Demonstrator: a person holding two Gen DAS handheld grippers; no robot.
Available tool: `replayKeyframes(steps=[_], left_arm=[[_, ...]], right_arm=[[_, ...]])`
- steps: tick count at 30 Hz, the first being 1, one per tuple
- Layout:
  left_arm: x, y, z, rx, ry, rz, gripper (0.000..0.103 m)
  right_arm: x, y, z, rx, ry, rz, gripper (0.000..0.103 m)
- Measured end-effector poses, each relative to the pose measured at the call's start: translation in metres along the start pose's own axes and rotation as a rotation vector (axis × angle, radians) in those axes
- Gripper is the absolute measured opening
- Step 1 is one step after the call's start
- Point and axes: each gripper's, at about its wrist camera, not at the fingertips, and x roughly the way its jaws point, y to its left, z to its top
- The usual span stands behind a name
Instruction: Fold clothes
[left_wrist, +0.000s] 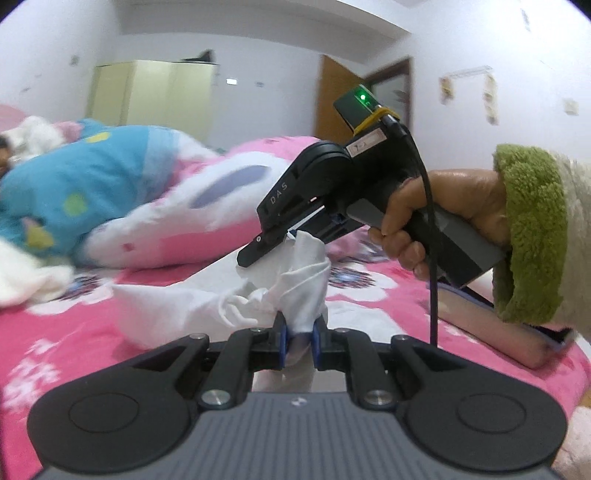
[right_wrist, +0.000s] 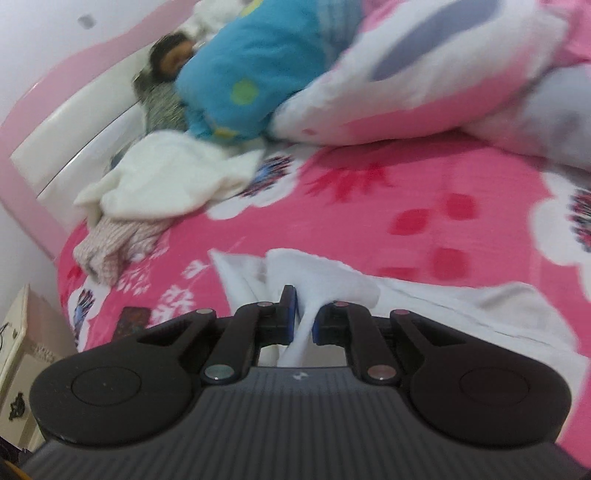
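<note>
Left wrist view: left gripper (left_wrist: 297, 338) nearly closed, blue pads (left_wrist: 281, 341) pinching a bunch of the white garment (left_wrist: 207, 310). Garment hangs lifted just above the pink floral bed (left_wrist: 74, 354), stretching left and up toward the right gripper (left_wrist: 258, 251). Right gripper, held by a hand (left_wrist: 436, 218) in a green fleece cuff (left_wrist: 532, 232), clamps the garment's other bunched end; its jaws look closed on the cloth. Blue and pink quilts (left_wrist: 122, 192) piled at the bed's far side. Cream wardrobe (left_wrist: 155, 92) and brown door (left_wrist: 336, 96) behind.

Right wrist view: right gripper (right_wrist: 304, 319) almost fully closed on a fold of the white garment (right_wrist: 332, 284), rest of it trailing right over the bed (right_wrist: 369, 206). A cream garment (right_wrist: 166, 181) and a checked one (right_wrist: 110, 247) lie near the bed's left edge by the headboard (right_wrist: 74, 129). A person (right_wrist: 166, 74) lies beside the quilts (right_wrist: 332, 74). Blurred.
</note>
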Motion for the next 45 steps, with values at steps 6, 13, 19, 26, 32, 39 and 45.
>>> replayKeyframes(steps=[6, 13, 19, 26, 32, 39, 45], left_arm=[[0.036, -0.035, -0.008, 0.096, 0.061, -0.109, 0.013], [0.053, -0.062, -0.026, 0.205, 0.123, -0.187, 0.013], [0.054, -0.073, -0.034, 0.269, 0.150, -0.237, 0.013], [0.062, -0.084, -0.055, 0.351, 0.203, -0.268, 0.014], [0.056, -0.082, -0.059, 0.328, 0.192, -0.272, 0.014], [0.052, -0.082, -0.060, 0.325, 0.192, -0.271, 0.014], [0.050, -0.079, -0.061, 0.332, 0.184, -0.278, 0.014]], right_arm=[[-0.029, -0.058, -0.029, 0.038, -0.006, -0.104, 0.007], [-0.032, -0.095, -0.068, 0.037, 0.032, -0.191, 0.007], [-0.046, -0.099, -0.090, -0.012, 0.011, -0.230, 0.008], [-0.052, -0.097, -0.114, -0.033, 0.085, -0.359, 0.043], [-0.096, -0.060, -0.103, -0.065, -0.104, -0.313, 0.080], [-0.036, -0.065, -0.085, -0.060, -0.033, -0.043, 0.086], [0.015, -0.096, -0.082, 0.091, 0.040, 0.163, 0.025]])
